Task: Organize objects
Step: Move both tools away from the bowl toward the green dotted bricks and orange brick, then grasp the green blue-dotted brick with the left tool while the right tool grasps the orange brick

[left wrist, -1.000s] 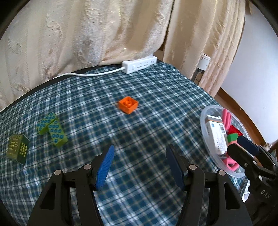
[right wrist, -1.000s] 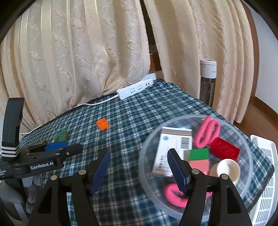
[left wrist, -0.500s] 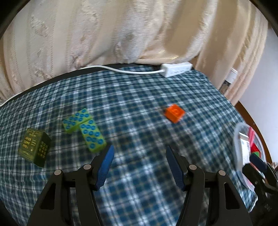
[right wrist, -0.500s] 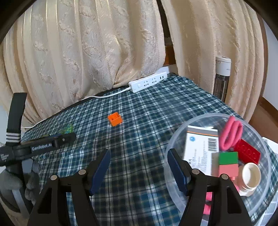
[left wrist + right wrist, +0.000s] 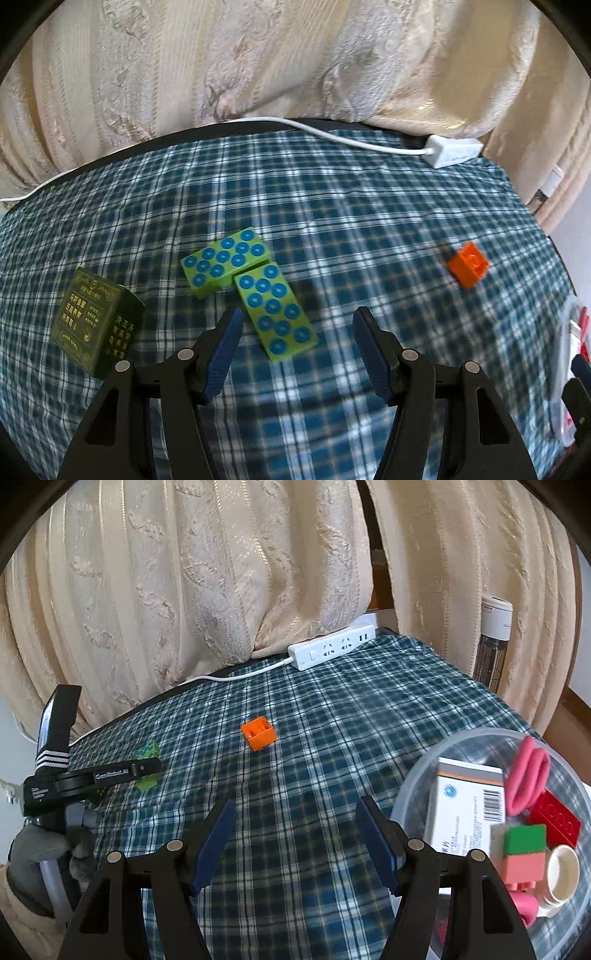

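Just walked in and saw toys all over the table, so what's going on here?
A person is tidying loose things into a clear bowl. The left tongs hang open over two green bricks, gripping nothing. The right tongs are open and empty beside the bowl. An orange brick and a dark green box lie loose on the checked cloth.

likely a home: brocade curtains (image 5: 207, 583), checked tablecloth (image 5: 332, 716).
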{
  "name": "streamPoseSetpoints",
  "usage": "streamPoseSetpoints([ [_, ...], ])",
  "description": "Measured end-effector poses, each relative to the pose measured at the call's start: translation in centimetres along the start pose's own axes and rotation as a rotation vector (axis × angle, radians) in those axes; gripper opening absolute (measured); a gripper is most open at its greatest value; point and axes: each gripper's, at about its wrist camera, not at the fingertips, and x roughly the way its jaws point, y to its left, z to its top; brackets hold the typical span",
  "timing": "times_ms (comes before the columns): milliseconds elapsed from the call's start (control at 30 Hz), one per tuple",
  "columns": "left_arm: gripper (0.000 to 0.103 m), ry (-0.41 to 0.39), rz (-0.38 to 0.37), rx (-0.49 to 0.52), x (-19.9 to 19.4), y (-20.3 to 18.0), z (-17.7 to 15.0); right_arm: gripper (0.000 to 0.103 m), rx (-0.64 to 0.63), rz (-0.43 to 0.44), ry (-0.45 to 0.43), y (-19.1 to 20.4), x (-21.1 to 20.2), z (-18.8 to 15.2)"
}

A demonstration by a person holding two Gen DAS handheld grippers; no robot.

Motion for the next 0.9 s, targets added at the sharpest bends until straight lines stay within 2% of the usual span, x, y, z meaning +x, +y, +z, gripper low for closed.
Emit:
streamPoseSetpoints([
  [200, 0.063, 0.026, 0.019, -0.045, 1.9, 1.1, 0.4, 0.071, -0.001, 0.007, 0.015, 0.6, 1.4, 0.6],
  [333, 0.061, 0.015, 0.023, -0.047, 2.1, 1.4, 0.4, 0.071, 0.006, 0.006, 0.031, 0.8, 2.5, 0.9],
  [400, 0.056, 0.006, 0.023, -0.043, 2.1, 1.5, 0.4, 0.071, 0.014, 0.009, 0.041, 0.9, 3.2, 1.0],
  [567, 0.036, -0.014, 0.02, -0.034, 1.9, 1.9, 0.3, 0.071, 0.005, 0.002, 0.057, 1.5, 4.7, 1.4],
  [700, 0.032, -0.017, 0.018, -0.033, 1.8, 2.1, 0.2, 0.071, 0.002, -0.008, 0.067, 1.9, 5.9, 1.9],
  [900, 0.032, -0.053, 0.02, -0.002, 0.3, 1.4, -0.1, 0.071, 0.003, -0.011, 0.089, 2.2, 7.8, 2.8],
])
